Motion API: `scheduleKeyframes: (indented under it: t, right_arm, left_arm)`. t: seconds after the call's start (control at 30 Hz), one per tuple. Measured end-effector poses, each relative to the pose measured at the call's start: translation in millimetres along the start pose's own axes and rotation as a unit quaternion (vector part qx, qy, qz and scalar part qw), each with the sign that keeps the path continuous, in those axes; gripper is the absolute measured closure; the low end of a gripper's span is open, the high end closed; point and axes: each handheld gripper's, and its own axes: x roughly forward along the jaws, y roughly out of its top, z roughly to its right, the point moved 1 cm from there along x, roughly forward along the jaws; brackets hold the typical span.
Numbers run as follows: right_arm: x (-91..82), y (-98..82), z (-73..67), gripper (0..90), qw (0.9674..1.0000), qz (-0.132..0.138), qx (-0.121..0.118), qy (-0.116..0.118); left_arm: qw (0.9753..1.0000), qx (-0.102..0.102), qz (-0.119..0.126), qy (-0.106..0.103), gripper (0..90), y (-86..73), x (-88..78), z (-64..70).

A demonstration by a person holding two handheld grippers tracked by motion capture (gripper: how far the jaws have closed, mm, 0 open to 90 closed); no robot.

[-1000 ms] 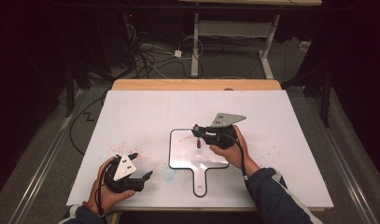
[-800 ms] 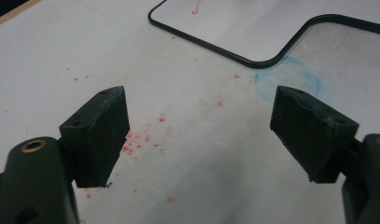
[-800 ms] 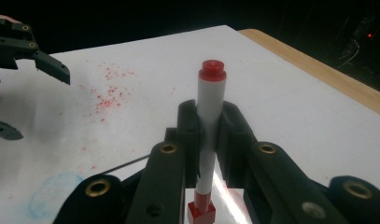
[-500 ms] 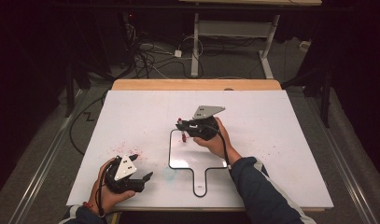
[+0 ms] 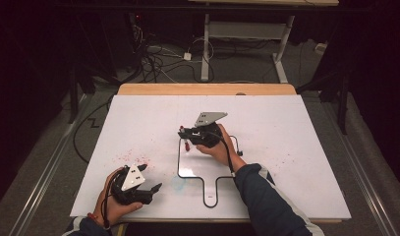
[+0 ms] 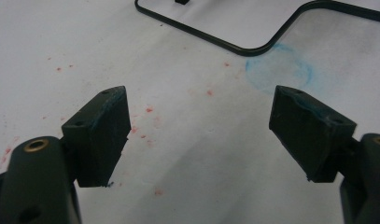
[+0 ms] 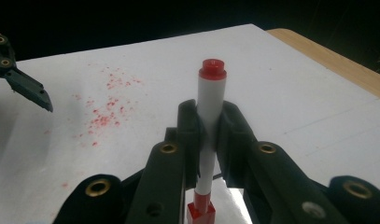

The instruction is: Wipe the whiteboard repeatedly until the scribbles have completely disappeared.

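right gripper point(image 5: 186, 135) clamped on a red-capped marker point(image 7: 210, 116), held over the top-left corner of the small black-rimmed whiteboard point(image 5: 207, 169) at table centre.

left gripper point(image 5: 153, 189) jaws wide, nothing between them, resting at about 7 o'clock on the white table point(image 5: 296, 128), next to red speckles point(image 6: 145, 110) and a faint blue ring smudge point(image 6: 278, 70). marker sits upright between the right pads point(image 7: 190, 126), red cap on top, red end at the bottom, so which end writes i cannot tell. risks, as i judge them: the round barrel could slide or twist in the flat pads if pressed down hard; a tilt could land the tip off the board rim onto the table, adding more stains. board lies loose and unheld, so a push could shift it toward 6 o'clock.
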Motion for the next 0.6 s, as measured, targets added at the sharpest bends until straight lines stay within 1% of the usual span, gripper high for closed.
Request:
scheduleKeyframes:
  t: [0.1, 0.13, 0.2, 0.27, 0.3, 0.37, 0.43, 0.47, 0.53, 0.6]
  right_arm:
    - [-3.5, -1.2, 3.1, 81.5, 1.0, -0.002, 0.005, -0.003]
    - [-7.1, -2.6, 6.6, 81.6, 1.0, -0.003, 0.006, -0.006]
    - [-8.9, -3.3, 8.1, 81.6, 0.9999, -0.004, 0.005, -0.01]
    - [-14.1, -4.8, 12.9, 81.6, 0.9998, -0.009, -0.003, -0.02]
    - [-14.1, -4.8, 12.9, 81.6, 0.9998, -0.009, -0.003, -0.02]
    - [-17.8, -6.9, 17.1, 81.6, 0.9996, -0.007, -0.002, -0.028]
    - [-18.1, -7.6, 17.6, 81.6, 0.9996, -0.005, 0.002, -0.028]
    - [-15.9, -7.6, 15.6, 81.6, 0.9997, 0.0, 0.004, -0.025]
    - [-10.5, -6.3, 9.9, 81.6, 0.9999, 0.005, -0.002, -0.011]
    - [-3.7, -4.6, 2.4, 81.6, 0.9999, 0.012, -0.007, 0.007]
  left_arm:
    - [1.0, 0.002, -0.001, -0.004, 20.2, 0.3, 0.4, 0.4]
    - [1.0, 0.003, -0.001, -0.005, 20.2, 0.4, 0.4, 0.6]
    - [1.0, 0.004, -0.001, -0.005, 20.2, 0.5, 0.6, 0.9]
    - [1.0, 0.005, -0.001, -0.006, 20.2, 0.6, 0.5, 1.4]
    - [1.0, 0.006, -0.001, -0.007, 20.2, 0.6, 0.4, 1.4]
    - [1.0, 0.004, -0.001, -0.008, 20.2, 0.5, 0.8, 1.7]
    - [1.0, 0.005, -0.002, -0.009, 20.2, 0.4, 0.9, 2.0]
    - [0.9999, 0.005, -0.002, -0.009, 20.2, 0.5, 0.9, 2.0]
    - [0.9999, 0.005, -0.002, -0.009, 20.2, 0.8, 1.0, 1.9]
    - [0.9999, 0.006, -0.002, -0.01, 20.2, 0.9, 1.1, 2.1]
